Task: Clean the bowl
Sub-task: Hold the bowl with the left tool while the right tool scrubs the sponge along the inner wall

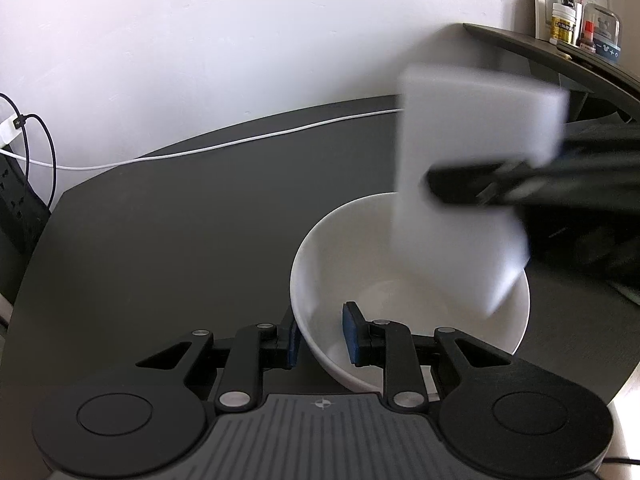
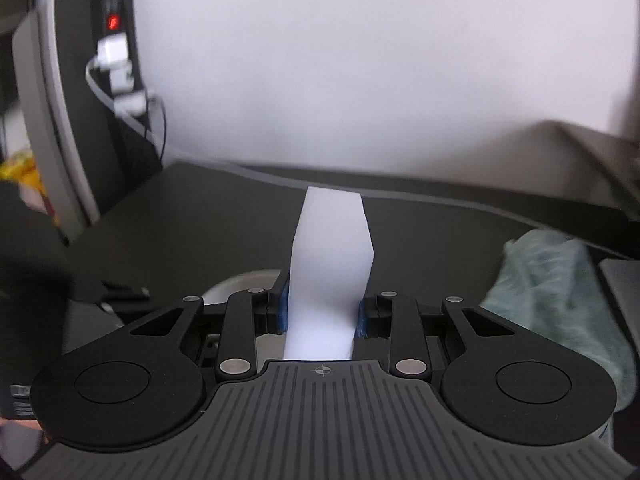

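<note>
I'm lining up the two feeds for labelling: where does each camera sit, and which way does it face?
Left wrist: on the left gripper, looking along its fingers, which straddle the white bowl rim; the right gripper brings the sponge in.
Right wrist: on the right gripper, facing the wall across the dark table, pads pinching the sponge; teal cloth at right.
Shared: sponge, table, wall.

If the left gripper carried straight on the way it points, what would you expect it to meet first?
Most likely the bowl itself: the left gripper already straddles its near rim, one finger outside, one inside. Going on, the inner finger would probably reach the blurred sponge hanging over the bowl, though its depth is unclear.
</note>
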### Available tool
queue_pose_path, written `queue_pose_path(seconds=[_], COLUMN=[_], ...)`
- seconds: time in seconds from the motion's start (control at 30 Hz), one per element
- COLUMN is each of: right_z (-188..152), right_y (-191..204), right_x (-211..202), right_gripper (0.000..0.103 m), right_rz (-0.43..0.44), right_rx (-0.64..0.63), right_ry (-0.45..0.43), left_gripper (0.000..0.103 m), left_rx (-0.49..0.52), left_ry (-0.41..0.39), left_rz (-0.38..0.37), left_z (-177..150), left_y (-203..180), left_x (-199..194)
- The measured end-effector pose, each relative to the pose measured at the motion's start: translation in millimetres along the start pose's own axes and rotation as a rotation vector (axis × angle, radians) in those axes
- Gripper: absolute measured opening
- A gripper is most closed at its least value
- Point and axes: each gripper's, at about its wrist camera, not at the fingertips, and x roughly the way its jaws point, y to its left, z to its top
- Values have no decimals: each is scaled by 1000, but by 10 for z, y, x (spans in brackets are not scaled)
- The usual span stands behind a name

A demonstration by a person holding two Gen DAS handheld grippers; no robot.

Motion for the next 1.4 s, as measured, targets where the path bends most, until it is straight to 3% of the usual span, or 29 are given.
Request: queue_pose_path(seconds=[0.13,0.43,0.57,0.8,0.87,0.97,1.13,1.27,1.4], right_z=[9,-208,-208,-8,40,30,-39,-118,-92], right_y=[-58,7,63,-48,-66,-88,-116,-116,-74], right_x=[-108,402,361,-85,-148,-94,203,311,312], right_gripper=[31,31,31,31,31,31,31,31,31], right_rz=[31,142,85,-16,11,76,138,130,95], right_rx=[14,46,-9,-13,-31,-11,17,2,-57], right_ry=[-12,148,140,-2,-13,16,119,165,161], left_gripper=[24,24,24,24,24,24,28,30,19], left_rx=[3,4,0,0,-5,-15,71,140,131], left_ry=[3,4,3,2,7,-28,-64,-61,-27], left_rz=[5,6,4,1,-3,-12,-8,-50,-72], left_z=[-1,-16,-33,9,33,95,239,280,288], left_y=[-6,12,33,-20,0,71,142,171,182], left_x=[-9,-36,-44,29,27,-23,-14,110,167])
